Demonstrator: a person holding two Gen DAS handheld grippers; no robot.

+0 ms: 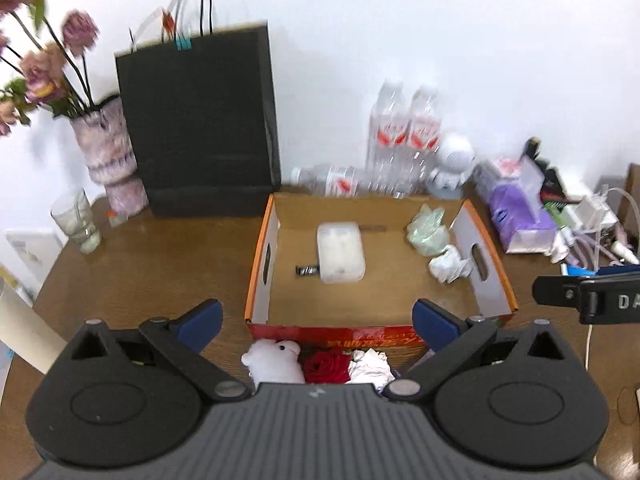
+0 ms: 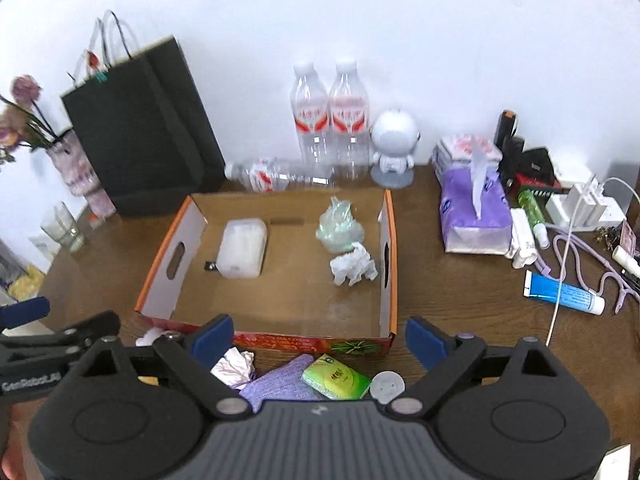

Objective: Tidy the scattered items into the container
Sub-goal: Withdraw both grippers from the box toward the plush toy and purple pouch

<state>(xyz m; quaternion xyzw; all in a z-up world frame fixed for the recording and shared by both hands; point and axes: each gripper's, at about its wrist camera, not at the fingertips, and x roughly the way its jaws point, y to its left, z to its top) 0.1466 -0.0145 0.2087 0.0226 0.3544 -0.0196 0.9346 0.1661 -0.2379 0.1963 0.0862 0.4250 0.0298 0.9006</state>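
the cardboard box (image 2: 276,272) sits mid-worktop (image 1: 132,264) and already has a white plastic case (image 2: 243,249), a small black clip (image 2: 211,266), a greenish crumpled bag (image 2: 340,226) and a wad of white paper (image 2: 354,266) lying in it. what's left is just outside the near wall: a white plush (image 1: 274,360), a red rose (image 1: 326,366) and a pinkish crumpled tissue (image 1: 370,368) in the left view, then a purple cloth (image 2: 280,380), a green tissue pack (image 2: 336,376) and a round white disc (image 2: 387,386) in the right view. the left tongs (image 1: 316,318) are spread wide with nothing in them, same for the right tongs (image 2: 320,338), both hanging above that near pile. risks as i see it: the leftovers are bunched tight against the box, so a grab could pinch two things at once or shove the box back into the lying water bottle (image 2: 276,176). the soft stuff could also slip out before it clears the wall, and the two tongs are close enough to bump each other.
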